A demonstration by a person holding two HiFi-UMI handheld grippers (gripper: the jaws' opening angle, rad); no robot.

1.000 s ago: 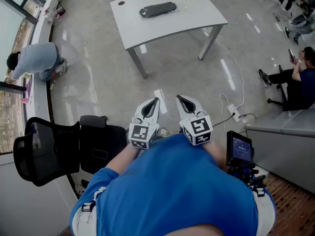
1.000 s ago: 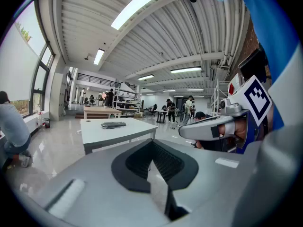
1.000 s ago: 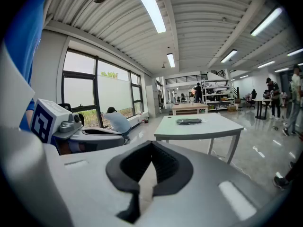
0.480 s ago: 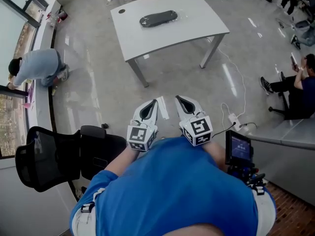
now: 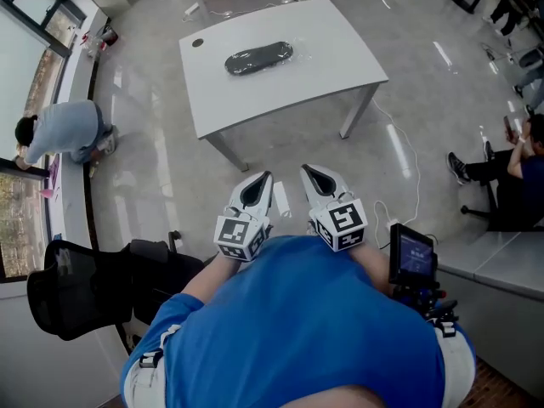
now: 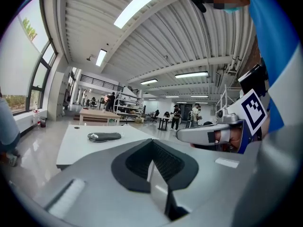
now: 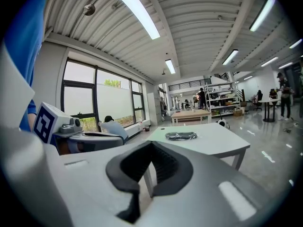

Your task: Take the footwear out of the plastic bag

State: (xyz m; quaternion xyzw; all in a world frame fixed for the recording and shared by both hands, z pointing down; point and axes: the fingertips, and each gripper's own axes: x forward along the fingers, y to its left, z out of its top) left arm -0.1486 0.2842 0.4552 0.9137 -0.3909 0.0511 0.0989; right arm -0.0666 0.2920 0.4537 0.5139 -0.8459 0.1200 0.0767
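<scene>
Footwear [image 5: 258, 58] far off on table [image 5: 340, 49] — too small, maybe bagged; seated person [image 5: 527, 177] cut by edge.

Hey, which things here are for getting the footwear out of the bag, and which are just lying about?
For the job: bagged footwear on the table; left tongs and right tongs, both shut, empty.
Lying about: chair; screen; crouching person; seated person.
</scene>
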